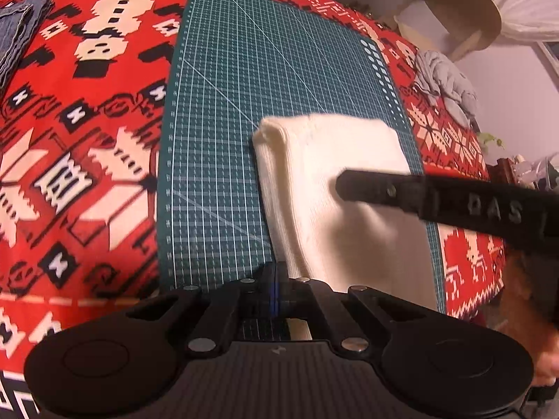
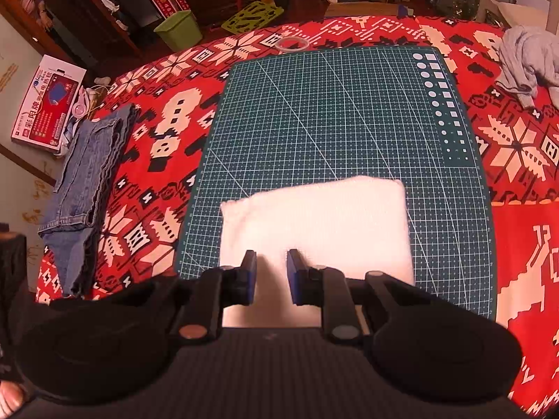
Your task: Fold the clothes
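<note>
A folded white cloth (image 2: 332, 220) lies on the near half of a green cutting mat (image 2: 314, 111). My right gripper (image 2: 273, 265) hovers over the cloth's near edge, jaws a little apart, with only the cloth's flat top showing between them. In the left wrist view the same white cloth (image 1: 332, 192) sits at the mat's (image 1: 227, 104) right side, and a finger (image 1: 384, 192) of the right gripper reaches in from the right, its tip on the cloth. My left gripper (image 1: 276, 274) is shut and empty, its tips just above the mat at the cloth's near left edge.
A red patterned cover (image 2: 517, 244) lies under the mat. Folded jeans (image 2: 87, 160) rest at the left, a crumpled grey garment (image 2: 527, 59) at the far right, a clear tape ring (image 2: 291, 43) beyond the mat. Off the bed are a green bin (image 2: 178, 29) and a box (image 2: 45, 104).
</note>
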Demonstrator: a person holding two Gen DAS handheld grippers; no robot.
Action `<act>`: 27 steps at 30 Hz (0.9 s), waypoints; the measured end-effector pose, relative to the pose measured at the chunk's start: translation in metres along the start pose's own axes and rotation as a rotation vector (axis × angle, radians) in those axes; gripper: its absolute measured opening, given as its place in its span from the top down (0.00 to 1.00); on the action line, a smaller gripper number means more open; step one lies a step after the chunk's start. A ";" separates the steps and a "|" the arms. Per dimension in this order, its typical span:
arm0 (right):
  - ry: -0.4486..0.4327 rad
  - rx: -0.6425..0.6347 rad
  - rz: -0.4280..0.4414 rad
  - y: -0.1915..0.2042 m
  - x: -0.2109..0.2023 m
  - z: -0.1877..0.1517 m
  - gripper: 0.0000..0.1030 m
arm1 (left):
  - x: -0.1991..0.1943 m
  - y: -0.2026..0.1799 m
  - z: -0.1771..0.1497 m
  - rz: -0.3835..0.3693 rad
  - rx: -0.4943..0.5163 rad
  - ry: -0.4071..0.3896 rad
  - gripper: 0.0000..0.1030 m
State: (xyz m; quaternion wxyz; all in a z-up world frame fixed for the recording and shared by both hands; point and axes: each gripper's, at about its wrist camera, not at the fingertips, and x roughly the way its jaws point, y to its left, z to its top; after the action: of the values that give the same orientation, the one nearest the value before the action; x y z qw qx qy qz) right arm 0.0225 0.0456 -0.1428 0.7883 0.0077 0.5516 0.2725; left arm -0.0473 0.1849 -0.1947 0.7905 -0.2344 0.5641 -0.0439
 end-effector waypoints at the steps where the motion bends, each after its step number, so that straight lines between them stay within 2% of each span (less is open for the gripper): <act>1: 0.000 0.000 0.000 0.000 0.000 0.000 0.78 | 0.000 0.000 -0.002 -0.003 -0.001 0.004 1.00; 5: 0.001 0.003 0.001 -0.001 0.000 -0.001 0.78 | 0.000 -0.002 -0.011 -0.031 -0.005 0.026 1.00; 13: 0.013 -0.020 0.018 0.000 -0.009 -0.008 0.77 | 0.000 -0.005 -0.023 -0.037 -0.012 0.032 1.00; 15: 0.016 -0.053 0.021 0.002 -0.017 -0.017 0.79 | 0.000 -0.004 -0.024 -0.042 -0.023 0.031 1.00; 18: 0.023 -0.097 0.026 0.004 -0.029 -0.037 0.88 | -0.001 -0.004 -0.025 -0.042 -0.023 0.031 1.00; 23: 0.081 -0.096 0.081 -0.002 -0.037 -0.070 0.89 | 0.000 -0.006 -0.028 -0.048 -0.019 0.035 1.00; 27: 0.100 -0.060 0.089 -0.007 -0.030 -0.081 0.89 | 0.001 -0.008 -0.028 -0.047 -0.013 0.038 1.00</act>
State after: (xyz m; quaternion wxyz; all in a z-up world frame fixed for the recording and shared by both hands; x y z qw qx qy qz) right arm -0.0527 0.0031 -0.1513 0.7469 -0.0050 0.5808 0.3237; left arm -0.0711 0.1686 -0.1991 0.7767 -0.2520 0.5738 -0.0632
